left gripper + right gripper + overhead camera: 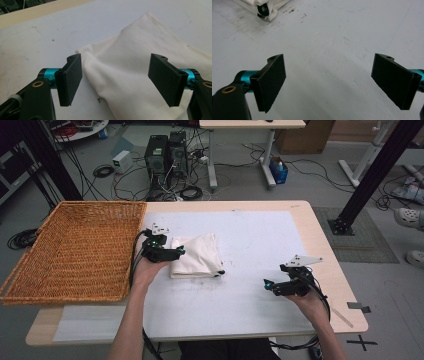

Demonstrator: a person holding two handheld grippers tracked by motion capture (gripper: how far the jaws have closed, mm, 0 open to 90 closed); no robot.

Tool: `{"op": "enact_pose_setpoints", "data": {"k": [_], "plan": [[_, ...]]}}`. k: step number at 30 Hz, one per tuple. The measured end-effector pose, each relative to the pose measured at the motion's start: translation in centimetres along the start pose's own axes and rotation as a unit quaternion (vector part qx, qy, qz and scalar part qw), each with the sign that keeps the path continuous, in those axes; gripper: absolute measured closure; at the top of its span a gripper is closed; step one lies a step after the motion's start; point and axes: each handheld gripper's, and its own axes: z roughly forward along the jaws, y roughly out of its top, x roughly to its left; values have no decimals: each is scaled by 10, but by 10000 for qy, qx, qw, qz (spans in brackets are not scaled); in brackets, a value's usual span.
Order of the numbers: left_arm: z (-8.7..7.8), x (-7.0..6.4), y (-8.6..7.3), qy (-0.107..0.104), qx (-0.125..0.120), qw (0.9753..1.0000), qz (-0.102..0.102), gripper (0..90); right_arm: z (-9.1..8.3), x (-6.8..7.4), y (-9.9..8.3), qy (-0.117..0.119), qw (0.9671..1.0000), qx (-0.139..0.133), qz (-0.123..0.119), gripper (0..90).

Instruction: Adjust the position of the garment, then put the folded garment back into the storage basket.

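Note:
A folded cream-white cloth point(196, 255) lies on the white table cover, left of the middle. A small black piece shows at its near right corner point(263, 10). My left gripper point(181, 251) is at the cloth's left edge, open. In the left gripper view its jaws straddle a raised fold of the cloth point(120, 72) without closing on it. My right gripper point(268, 284) hovers open over bare cover at the right, well apart from the cloth point(259, 6), with nothing between its jaws.
A large wicker basket point(75, 250) sits at the table's left end, close beside the left hand. The white table cover point(250, 245) spans most of the wooden table point(325, 265). Computers, cables and black frame legs stand on the floor beyond.

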Motion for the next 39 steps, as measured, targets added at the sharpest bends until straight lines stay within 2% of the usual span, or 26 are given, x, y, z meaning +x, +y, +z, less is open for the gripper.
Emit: {"op": "enact_pose_setpoints", "data": {"k": [7,9,14,19,23,27,29,31,35,39], "plan": [[-4,-5,1,-30,-10,10000,84,275,1,6,0,27,10000,33,-70,121],[-5,-7,4,-27,-15,9998,172,276,0,8,1,45,9999,34,-84,121],[-7,-12,13,-75,144,9995,257,276,-3,9,2,55,10000,-20,-70,121],[-8,-16,23,-131,182,9996,189,266,-3,12,4,92,9999,-20,-86,121],[-4,-16,26,-95,361,9993,20,241,-1,14,5,120,9998,-13,-125,121],[0,-19,27,-175,539,9983,-113,240,0,15,4,140,9998,31,-168,121],[4,-20,29,-135,864,9960,-164,239,0,15,5,123,9998,53,-179,121],[9,-21,30,-70,1141,9929,-328,239,-1,15,5,106,9998,89,-171,121],[17,-17,33,-120,1428,9868,-760,239,-2,17,3,96,9997,129,-165,121],[24,-13,37,-181,1636,9788,-1214,239,-4,18,3,98,9997,87,-184,121]]}}
